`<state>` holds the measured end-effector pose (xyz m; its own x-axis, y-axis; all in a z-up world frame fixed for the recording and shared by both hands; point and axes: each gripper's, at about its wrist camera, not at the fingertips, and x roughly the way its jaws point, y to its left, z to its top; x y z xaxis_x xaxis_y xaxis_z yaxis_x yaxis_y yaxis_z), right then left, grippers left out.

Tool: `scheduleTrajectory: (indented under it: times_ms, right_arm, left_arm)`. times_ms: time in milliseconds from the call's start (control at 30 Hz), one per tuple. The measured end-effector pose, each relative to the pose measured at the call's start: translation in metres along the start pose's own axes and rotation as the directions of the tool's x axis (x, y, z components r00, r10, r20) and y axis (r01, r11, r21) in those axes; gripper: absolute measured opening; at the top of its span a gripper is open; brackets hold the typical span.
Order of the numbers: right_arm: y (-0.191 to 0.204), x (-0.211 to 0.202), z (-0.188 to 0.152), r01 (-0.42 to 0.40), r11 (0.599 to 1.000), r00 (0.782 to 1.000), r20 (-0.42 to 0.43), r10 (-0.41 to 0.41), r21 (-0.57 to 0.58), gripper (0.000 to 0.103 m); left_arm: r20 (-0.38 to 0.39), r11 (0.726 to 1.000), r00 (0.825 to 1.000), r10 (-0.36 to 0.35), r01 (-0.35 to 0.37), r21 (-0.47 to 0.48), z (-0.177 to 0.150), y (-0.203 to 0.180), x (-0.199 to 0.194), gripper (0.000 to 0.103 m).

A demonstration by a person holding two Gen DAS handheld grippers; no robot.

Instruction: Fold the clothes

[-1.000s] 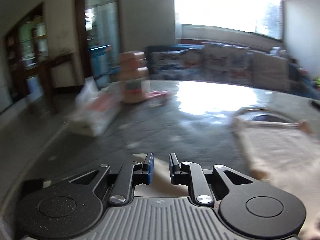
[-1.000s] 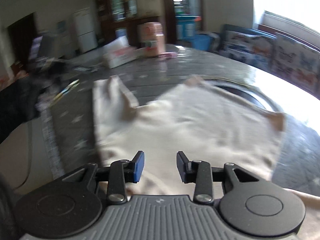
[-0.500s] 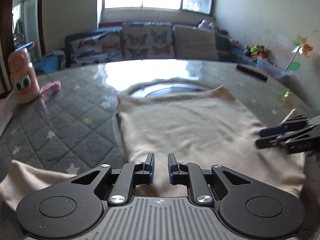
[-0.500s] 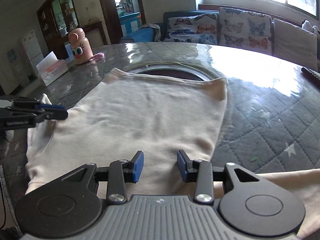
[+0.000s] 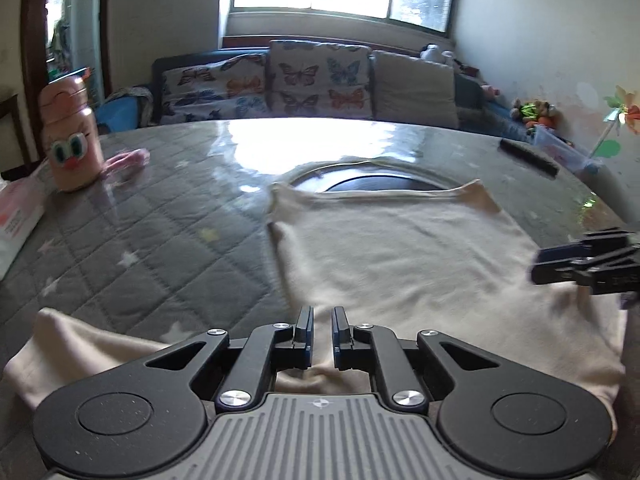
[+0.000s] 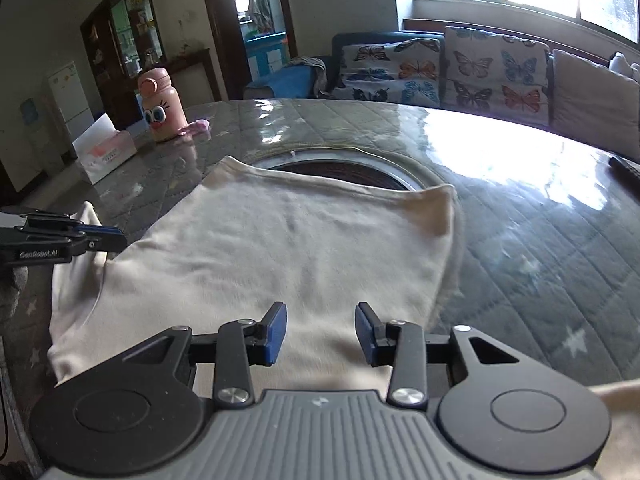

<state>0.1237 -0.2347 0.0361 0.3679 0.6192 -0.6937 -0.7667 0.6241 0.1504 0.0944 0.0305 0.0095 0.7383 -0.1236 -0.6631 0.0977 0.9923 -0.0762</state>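
Quilted grey table point(image 6: 540, 264) under cream shirt point(image 6: 280, 248); left claw point(image 5: 322, 334) narrow, empty; right claw point(image 6: 321, 330) wide

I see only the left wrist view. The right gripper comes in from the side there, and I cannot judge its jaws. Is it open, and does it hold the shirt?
Observer: In the right wrist view the right gripper is open. Its jaws stand wide apart over the cream shirt and grip nothing.
Operator: Is there cloth on the right side, beyond the shirt body?
Observer: Yes. A strip of the same cloth shows at the lower right, past the gripper's body. It is probably the sleeve.
Operator: Where is my left gripper from there?
Observer: The left gripper is at the shirt's left edge, over the other sleeve.
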Motion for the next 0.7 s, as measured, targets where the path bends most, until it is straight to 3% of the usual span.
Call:
scheduleTrajectory:
  times_ms: [233, 433, 700]
  right_arm:
    - [-0.012, 0.013, -0.001, 0.022, 0.999, 0.999, -0.024, -0.021, 0.027, 0.038]
    - [-0.021, 0.016, 0.011, 0.052, 0.998, 0.999, -0.018, -0.051, 0.024, 0.039]
    - [-0.035, 0.047, 0.036, 0.063, 0.998, 0.998, -0.008, -0.063, 0.021, 0.039]
  left_arm:
    - [-0.027, 0.999, 0.999, 0.037, -0.037, -0.003, 0.001, 0.012, 0.014, 0.010]
    - [-0.004, 0.999, 0.999, 0.039, -0.039, -0.006, 0.029, 0.013, 0.026, 0.011]
    - [-0.018, 0.999, 0.999, 0.047, -0.047, 0.018, 0.069, 0.012, 0.079, 0.011]
